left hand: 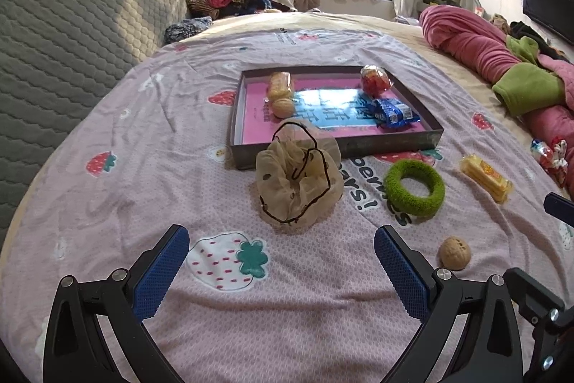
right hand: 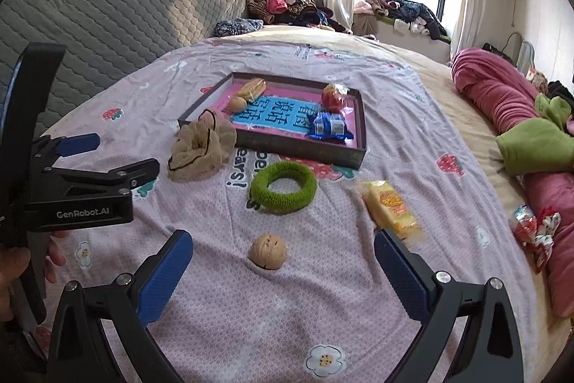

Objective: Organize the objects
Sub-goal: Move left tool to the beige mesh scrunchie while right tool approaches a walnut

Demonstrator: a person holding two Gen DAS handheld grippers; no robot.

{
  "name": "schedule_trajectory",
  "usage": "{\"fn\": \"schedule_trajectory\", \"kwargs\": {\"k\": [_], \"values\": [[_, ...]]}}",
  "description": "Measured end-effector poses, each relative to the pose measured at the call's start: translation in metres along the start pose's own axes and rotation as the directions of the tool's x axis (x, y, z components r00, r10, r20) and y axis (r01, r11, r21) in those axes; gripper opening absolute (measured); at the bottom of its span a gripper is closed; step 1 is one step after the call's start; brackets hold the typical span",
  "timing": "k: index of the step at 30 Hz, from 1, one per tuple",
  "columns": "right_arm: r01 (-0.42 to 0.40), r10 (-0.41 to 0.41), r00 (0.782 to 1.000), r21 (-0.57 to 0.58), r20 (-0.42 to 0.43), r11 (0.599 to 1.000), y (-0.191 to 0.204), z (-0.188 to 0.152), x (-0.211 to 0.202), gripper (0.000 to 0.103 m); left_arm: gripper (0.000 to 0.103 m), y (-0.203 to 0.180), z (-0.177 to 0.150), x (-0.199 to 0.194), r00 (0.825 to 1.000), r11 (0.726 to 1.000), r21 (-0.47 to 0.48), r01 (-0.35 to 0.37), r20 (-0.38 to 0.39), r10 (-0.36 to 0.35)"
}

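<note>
My right tongs [right hand: 283, 271] are spread wide and empty, low in the frame, with the walnut [right hand: 268, 251] sitting on the bedsheet [right hand: 323, 304] right between the blue pads. My left tongs [left hand: 281, 261] are likewise released and hold nothing; the beige scrunchie [left hand: 297, 176] lies just ahead of them at centre frame, leaning on the near wall of the tray [left hand: 394, 146]. Further out, the green hair ring [right hand: 283, 187] lies mid-frame and the yellow wafer pack [right hand: 391, 209] to its right. The tray at upper centre already holds another walnut, a bread roll, a red sweet and a blue packet. I judge the step in hand is gathering loose items; next I should lower and close on the walnut.
</note>
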State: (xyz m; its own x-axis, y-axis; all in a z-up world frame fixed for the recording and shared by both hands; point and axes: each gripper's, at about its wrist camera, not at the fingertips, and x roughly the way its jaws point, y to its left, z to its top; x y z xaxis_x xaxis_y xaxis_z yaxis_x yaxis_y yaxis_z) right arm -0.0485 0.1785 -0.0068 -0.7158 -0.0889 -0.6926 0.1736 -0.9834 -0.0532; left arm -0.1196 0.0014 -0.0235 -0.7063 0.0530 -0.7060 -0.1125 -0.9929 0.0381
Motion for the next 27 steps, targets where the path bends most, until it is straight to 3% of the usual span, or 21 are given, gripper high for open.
{"fn": "schedule_trajectory", "kwargs": {"k": [15, 27], "values": [[0.013, -0.012, 0.998, 0.011, -0.065, 1.000, -0.002, -0.009, 0.048, 0.102, 0.103, 0.001, 0.003, 0.045, 0.999, 1.000, -0.010, 0.027, -0.025, -0.027], [-0.002, 0.006, 0.994, 0.036, -0.110, 0.999, -0.001, -0.011, 0.076, 0.085, 0.103, -0.003, 0.015, 0.076, 0.999, 0.999, -0.008, 0.040, -0.031, -0.041]]}}
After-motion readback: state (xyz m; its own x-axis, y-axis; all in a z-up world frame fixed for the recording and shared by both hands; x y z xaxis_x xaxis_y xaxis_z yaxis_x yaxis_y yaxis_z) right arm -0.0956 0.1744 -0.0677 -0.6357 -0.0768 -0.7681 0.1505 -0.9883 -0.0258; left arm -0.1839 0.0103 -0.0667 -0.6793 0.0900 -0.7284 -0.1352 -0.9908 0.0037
